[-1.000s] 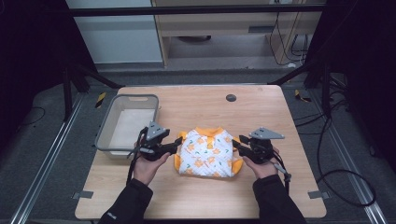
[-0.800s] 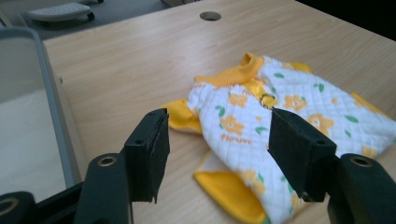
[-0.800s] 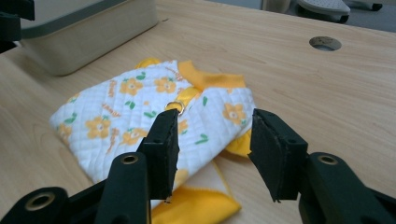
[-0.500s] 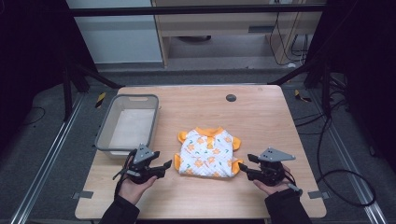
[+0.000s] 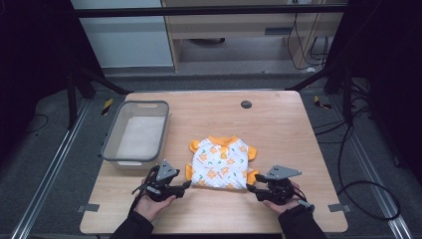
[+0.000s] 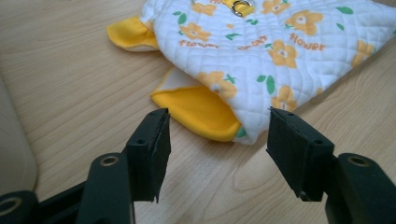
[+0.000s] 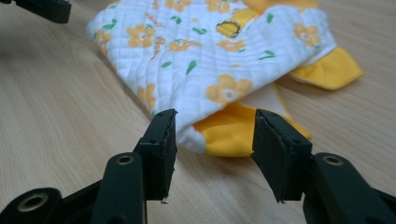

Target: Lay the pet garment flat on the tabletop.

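A small quilted white garment [image 5: 221,162] with orange flowers and yellow trim lies flat in the middle of the wooden table [image 5: 278,129]. My left gripper [image 5: 186,185] is low at its near left corner. In the left gripper view the left gripper [image 6: 217,140] is open, and the garment [image 6: 261,51] has a yellow sleeve just ahead of the tips. My right gripper [image 5: 250,188] is at the near right corner. Its jaws have just been closing a little. In the right gripper view the right gripper [image 7: 215,140] frames the garment [image 7: 201,51] corner without pressing it.
A grey plastic tub [image 5: 112,144] stands at the left of the table, just beyond my left hand. A round black grommet [image 5: 246,104] sits near the far edge. A metal ring [image 7: 229,25] is sewn on the garment's back. Dark floor and cables surround the table.
Both hands have drawn back from the garment's sides toward the near edge and sunk close to the tabletop. The garment now lies flat, with the grippers at its near corners.
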`<action>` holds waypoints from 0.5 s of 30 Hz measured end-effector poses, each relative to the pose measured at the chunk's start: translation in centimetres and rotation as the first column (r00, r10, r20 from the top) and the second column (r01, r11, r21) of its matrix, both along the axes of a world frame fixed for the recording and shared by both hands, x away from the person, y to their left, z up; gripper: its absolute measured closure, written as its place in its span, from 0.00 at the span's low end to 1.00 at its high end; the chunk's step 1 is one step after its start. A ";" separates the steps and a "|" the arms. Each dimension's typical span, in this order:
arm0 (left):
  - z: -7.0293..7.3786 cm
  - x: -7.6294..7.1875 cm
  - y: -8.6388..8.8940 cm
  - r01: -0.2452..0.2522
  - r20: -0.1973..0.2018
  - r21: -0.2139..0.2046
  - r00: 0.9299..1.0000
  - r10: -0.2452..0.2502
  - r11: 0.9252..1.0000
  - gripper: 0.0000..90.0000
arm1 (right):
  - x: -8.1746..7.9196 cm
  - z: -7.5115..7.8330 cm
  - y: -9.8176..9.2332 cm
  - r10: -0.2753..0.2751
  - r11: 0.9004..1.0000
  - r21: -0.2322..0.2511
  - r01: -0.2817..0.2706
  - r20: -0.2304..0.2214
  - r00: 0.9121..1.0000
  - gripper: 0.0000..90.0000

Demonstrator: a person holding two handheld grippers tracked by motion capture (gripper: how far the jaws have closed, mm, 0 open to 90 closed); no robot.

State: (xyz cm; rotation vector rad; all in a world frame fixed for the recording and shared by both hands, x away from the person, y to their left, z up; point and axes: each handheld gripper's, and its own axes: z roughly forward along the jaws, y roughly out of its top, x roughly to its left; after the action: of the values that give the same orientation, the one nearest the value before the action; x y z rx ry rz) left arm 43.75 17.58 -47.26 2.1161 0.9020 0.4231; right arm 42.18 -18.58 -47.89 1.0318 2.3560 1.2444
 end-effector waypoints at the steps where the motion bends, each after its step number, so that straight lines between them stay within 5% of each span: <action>1: 0.0 0.0 -0.2 0.004 -0.005 0.002 1.000 -0.004 1.000 0.45 | 0.0 -0.1 0.2 0.006 1.000 -0.003 -0.006 -0.004 1.000 0.55; 15: -1.2 0.1 -2.4 0.052 -0.042 0.078 0.998 -0.048 0.996 0.67 | 0.3 -1.3 1.7 0.072 0.995 -0.066 -0.075 -0.043 0.996 0.64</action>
State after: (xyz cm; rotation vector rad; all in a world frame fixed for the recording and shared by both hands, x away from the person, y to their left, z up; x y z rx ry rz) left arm 43.84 15.16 -48.42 2.2216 0.8657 0.3980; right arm 42.44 -16.86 -49.19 0.9660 2.4697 1.1702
